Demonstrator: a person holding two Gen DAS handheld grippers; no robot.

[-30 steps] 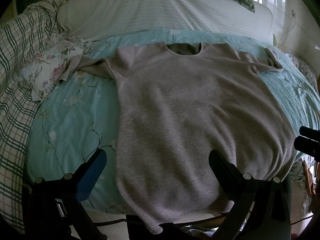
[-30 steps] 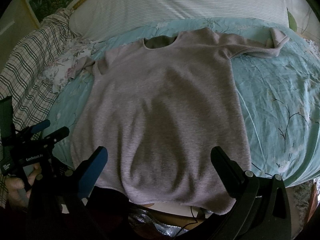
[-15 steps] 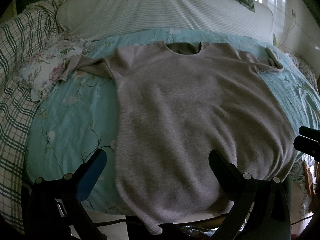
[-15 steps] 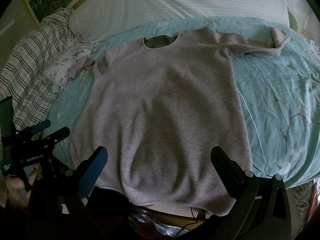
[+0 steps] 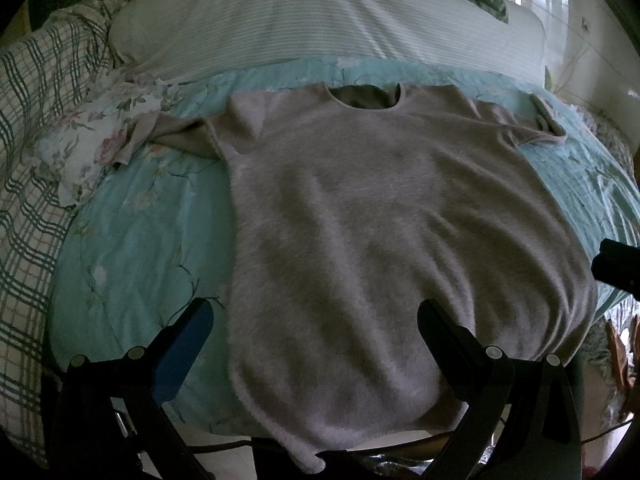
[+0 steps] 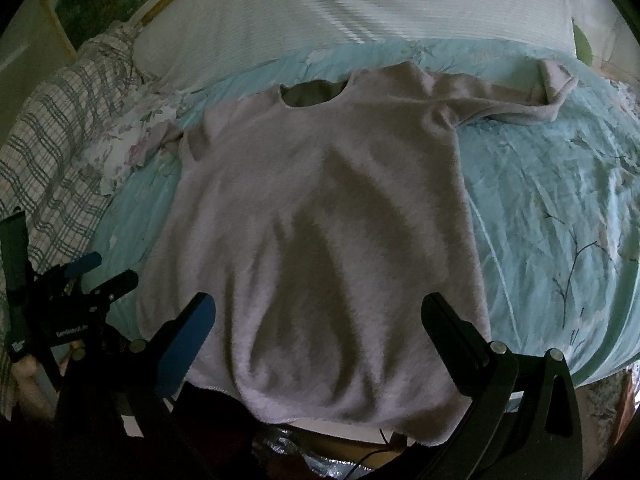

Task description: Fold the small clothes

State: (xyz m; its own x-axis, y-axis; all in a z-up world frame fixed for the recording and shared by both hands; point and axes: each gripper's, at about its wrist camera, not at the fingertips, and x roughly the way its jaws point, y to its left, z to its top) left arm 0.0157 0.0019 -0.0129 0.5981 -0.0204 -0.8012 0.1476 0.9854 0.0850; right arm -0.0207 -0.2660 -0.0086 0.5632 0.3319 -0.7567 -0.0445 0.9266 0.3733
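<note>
Both tools nudged forward, sweater (image 5: pixel 380 216) hem overhanging bed (image 5: pixel 132 232) edge.

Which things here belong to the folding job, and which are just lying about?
Job: grey sweater, spread flat; left gripper and right gripper, both open.
Lying about: striped pillow, floral cloth, plaid blanket.

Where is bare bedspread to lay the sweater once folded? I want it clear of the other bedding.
Two free patches of the teal bedspread: a wide one on the right of the sweater, below its right sleeve, and a narrower strip on the left beside the plaid blanket. The far left is crowded: the floral cloth lies under the left sleeve.
</note>
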